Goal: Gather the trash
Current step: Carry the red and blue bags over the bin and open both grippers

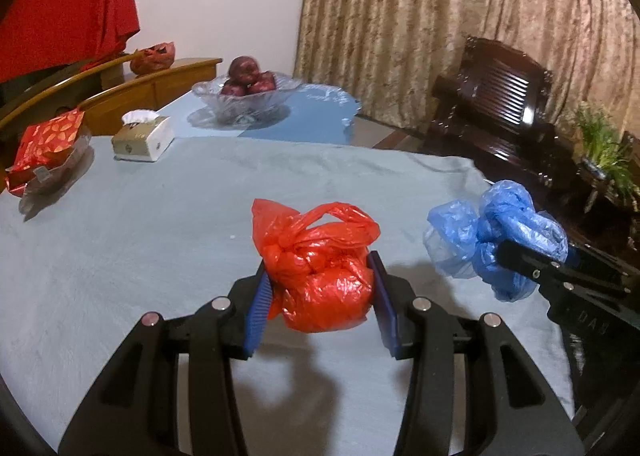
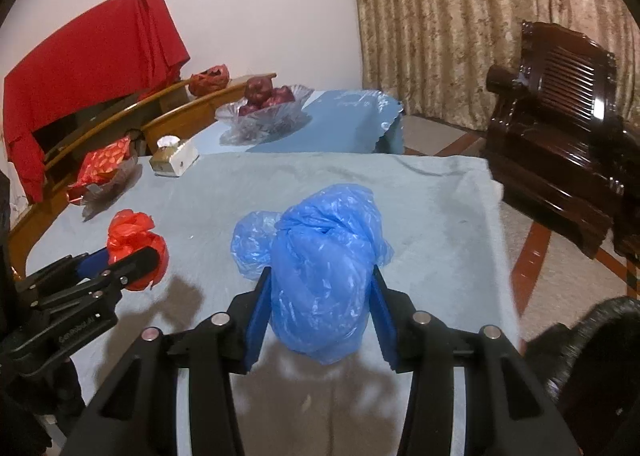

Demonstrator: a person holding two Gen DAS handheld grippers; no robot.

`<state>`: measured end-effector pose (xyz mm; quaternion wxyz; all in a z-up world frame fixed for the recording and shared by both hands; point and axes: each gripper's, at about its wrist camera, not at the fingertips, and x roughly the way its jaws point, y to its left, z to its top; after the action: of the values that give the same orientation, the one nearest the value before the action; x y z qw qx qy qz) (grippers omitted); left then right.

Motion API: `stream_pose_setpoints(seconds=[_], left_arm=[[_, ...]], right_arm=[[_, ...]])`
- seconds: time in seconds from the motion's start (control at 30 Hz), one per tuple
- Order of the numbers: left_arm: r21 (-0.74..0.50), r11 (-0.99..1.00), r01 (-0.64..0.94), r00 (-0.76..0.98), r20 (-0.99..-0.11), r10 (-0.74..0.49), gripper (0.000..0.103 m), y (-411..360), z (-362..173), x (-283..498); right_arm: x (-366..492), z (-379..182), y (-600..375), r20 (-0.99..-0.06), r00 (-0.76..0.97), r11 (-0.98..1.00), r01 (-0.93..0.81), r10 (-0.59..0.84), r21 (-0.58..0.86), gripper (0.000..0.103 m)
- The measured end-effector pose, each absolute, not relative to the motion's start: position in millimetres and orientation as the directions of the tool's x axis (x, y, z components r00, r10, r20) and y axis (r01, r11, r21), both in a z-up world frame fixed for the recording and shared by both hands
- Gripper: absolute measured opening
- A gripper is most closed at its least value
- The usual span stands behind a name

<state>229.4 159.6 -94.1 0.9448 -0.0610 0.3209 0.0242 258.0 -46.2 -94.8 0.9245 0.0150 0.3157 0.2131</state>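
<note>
The left hand-held gripper (image 1: pixel 320 292) pinches a knotted red plastic bag (image 1: pixel 320 276), and the right hand-held gripper (image 2: pixel 320 308) pinches a knotted blue plastic bag (image 2: pixel 320 268). Both bags hang just above the cloth-covered table (image 1: pixel 160 224), squeezed at their bulging middles, probably so they can be carried off as trash.

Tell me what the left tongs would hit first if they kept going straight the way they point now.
Holding the red bag, the left tongs point down across the table. Nothing stands directly ahead, so they would probably meet bare cloth first. The fruit bowl sits farther back; depth is uncertain.

White wall (image 2: pixel 260 16), patterned beige curtain (image 1: pixel 460 24) — dark wooden armchair (image 2: pixel 560 128) beside the cloth-covered table (image 1: pixel 160 224).
</note>
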Motion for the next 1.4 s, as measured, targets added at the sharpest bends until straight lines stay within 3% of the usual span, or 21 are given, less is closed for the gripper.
stream_pose_setpoints(seconds=[0.63, 1.4], left_arm=[[-0.103, 0.989, 0.106, 0.839, -0.525, -0.144, 0.044, 49, -44, 167], [-0.094, 0.930, 0.356, 0.796, -0.490, -0.355, 0.044, -80, -35, 124]], right_arm=[[163, -48, -156, -0.483, 0.820, 0.952, -0.267, 0.306, 0.150, 0.046], [84, -41, -274, -0.443, 0.892, 0.989, -0.034, 0.094, 0.141, 0.046]])
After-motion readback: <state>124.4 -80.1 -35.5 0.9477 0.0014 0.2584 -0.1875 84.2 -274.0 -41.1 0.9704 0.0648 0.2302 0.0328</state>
